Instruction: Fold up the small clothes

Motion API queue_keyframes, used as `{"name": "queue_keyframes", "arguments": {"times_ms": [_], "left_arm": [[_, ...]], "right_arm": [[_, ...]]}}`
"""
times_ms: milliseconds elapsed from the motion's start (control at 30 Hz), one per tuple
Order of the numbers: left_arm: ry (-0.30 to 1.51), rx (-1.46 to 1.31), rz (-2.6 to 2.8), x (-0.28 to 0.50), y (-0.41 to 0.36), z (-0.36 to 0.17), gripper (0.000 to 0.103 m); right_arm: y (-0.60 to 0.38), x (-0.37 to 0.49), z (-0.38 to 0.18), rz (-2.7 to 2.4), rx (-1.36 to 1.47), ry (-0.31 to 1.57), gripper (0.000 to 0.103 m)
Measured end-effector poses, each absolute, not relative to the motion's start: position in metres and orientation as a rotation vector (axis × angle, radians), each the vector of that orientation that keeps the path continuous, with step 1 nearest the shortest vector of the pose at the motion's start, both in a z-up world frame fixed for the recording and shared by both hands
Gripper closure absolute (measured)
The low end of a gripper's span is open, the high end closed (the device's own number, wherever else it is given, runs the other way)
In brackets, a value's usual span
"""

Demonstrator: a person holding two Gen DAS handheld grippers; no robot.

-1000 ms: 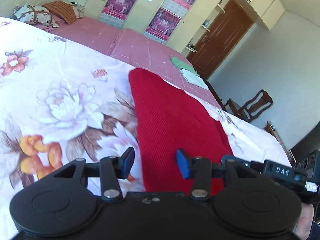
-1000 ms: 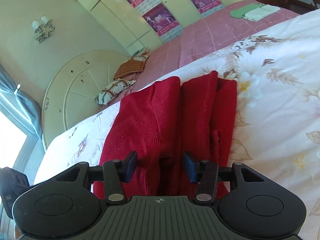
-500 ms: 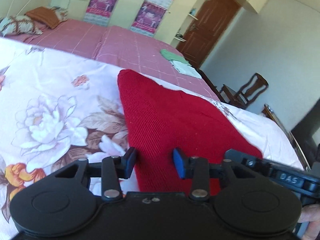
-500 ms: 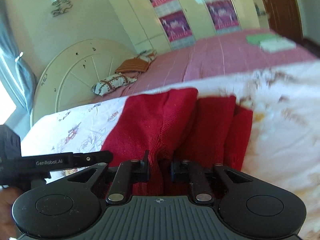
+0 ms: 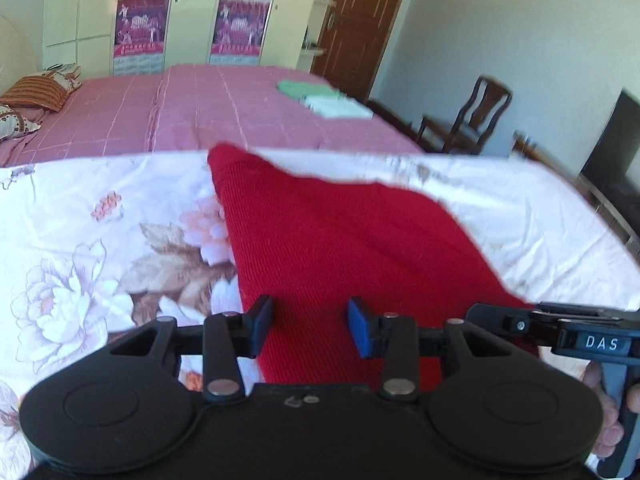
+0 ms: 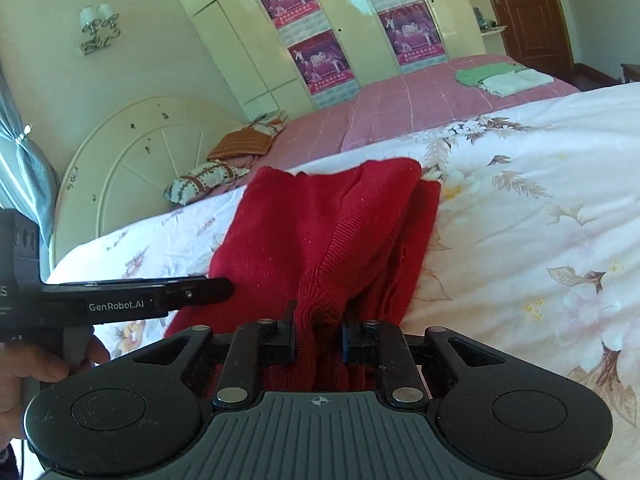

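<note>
I see the bed [image 6: 540, 184] under its floral quilt, with the red knit sweater [image 6: 320, 232] lying lengthwise away from me. My left hand-held gripper [image 5: 310, 326] – marked "GenRobot.AI" – sits half open over the knit, its grip unclear. My right hand-held gripper [image 6: 319, 332] pinches a bunched fold, jaws easing open.

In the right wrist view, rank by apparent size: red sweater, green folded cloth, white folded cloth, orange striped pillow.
1. Red sweater, by far the largest, though nearest the camera.
2. Orange striped pillow.
3-4. Green folded cloth and white folded cloth look alike; both lie far off, so I won't rank them.
</note>
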State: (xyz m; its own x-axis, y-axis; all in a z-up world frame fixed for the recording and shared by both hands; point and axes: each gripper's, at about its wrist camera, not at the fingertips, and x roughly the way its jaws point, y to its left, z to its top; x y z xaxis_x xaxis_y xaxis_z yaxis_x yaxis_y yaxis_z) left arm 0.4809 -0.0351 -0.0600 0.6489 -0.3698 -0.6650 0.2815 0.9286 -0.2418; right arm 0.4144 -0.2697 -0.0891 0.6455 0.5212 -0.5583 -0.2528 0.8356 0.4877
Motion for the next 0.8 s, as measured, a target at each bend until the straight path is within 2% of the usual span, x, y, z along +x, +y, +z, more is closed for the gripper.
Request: {"name": "queue_keyframes", "arguments": {"times_ms": [33,67,200,333,367,400,500,633,800], "left_arm": [[0.760,-0.148,-0.366,0.482,-0.028,-0.057,0.062],[0.755,-0.171,-0.358,0.486,-0.023,-0.055,0.062],[0.798,-0.214,-0.337,0.511,-0.013,-0.067,0.063],[0.838,-0.216,-0.348,0.521,-0.017,-0.080,0.063],[0.842,-0.216,-0.349,0.523,-0.018,-0.081,0.063],[0.841,-0.220,-0.353,0.524,-0.019,-0.082,0.063],[0.843,-0.187,-0.364,0.528,-0.025,-0.083,0.062],[0.843,-0.123,-0.348,0.531,-0.036,-0.088,0.059],[0.805,-0.116,-0.359,0.514,-0.030,-0.073,0.063]], "right_arm": [[-0.276,0.414,-0.087,0.454,0.410,0.731,0.070],[-0.283,0.415,-0.081,0.446,0.440,0.702,0.066],[-0.306,0.446,-0.083,0.393,0.579,0.690,0.067],[-0.306,0.479,-0.092,0.370,0.592,0.722,0.067],[-0.302,0.480,-0.089,0.359,0.548,0.714,0.091],[-0.299,0.481,-0.086,0.349,0.502,0.699,0.095],[-0.303,0.476,-0.084,0.335,0.456,0.664,0.097],[-0.306,0.482,-0.104,0.321,0.438,0.723,0.097],[-0.307,0.477,-0.095,0.300,0.416,0.719,0.096]]}}
